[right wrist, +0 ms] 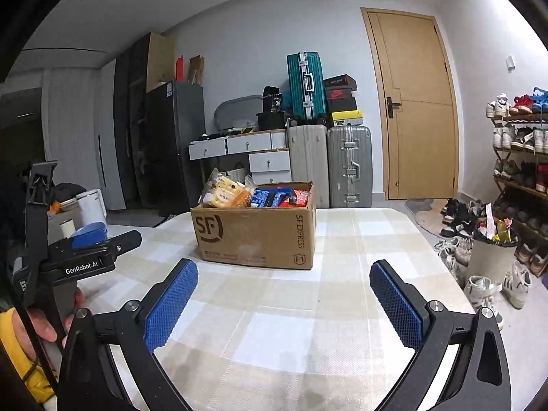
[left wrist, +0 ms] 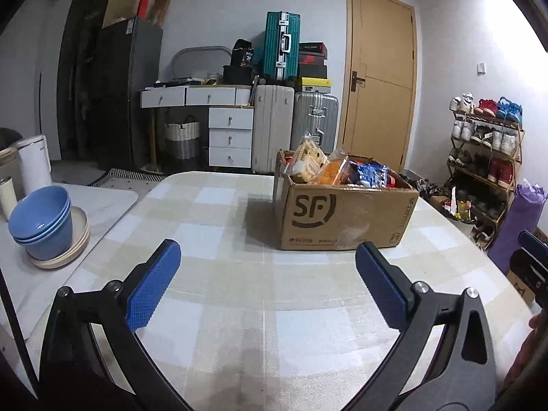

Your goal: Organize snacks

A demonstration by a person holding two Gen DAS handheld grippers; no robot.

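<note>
A brown SF cardboard box (left wrist: 342,215) stands on the checked tablecloth (left wrist: 219,239), filled with snack packets (left wrist: 339,169): a pale biscuit pack, an orange pack, blue and red packs. It also shows in the right wrist view (right wrist: 253,236) with the snacks (right wrist: 253,195) sticking out of the top. My left gripper (left wrist: 267,260) is open and empty, short of the box. My right gripper (right wrist: 284,277) is open and empty, also short of the box. The left gripper's body (right wrist: 85,257) appears at the left of the right wrist view.
Stacked blue bowls on plates (left wrist: 44,226) and a white kettle (left wrist: 32,164) stand on a side counter at the left. Suitcases (left wrist: 281,48), drawers (left wrist: 229,137), a door (left wrist: 380,85) and a shoe rack (left wrist: 486,157) are behind. A bin (right wrist: 493,253) stands right of the table.
</note>
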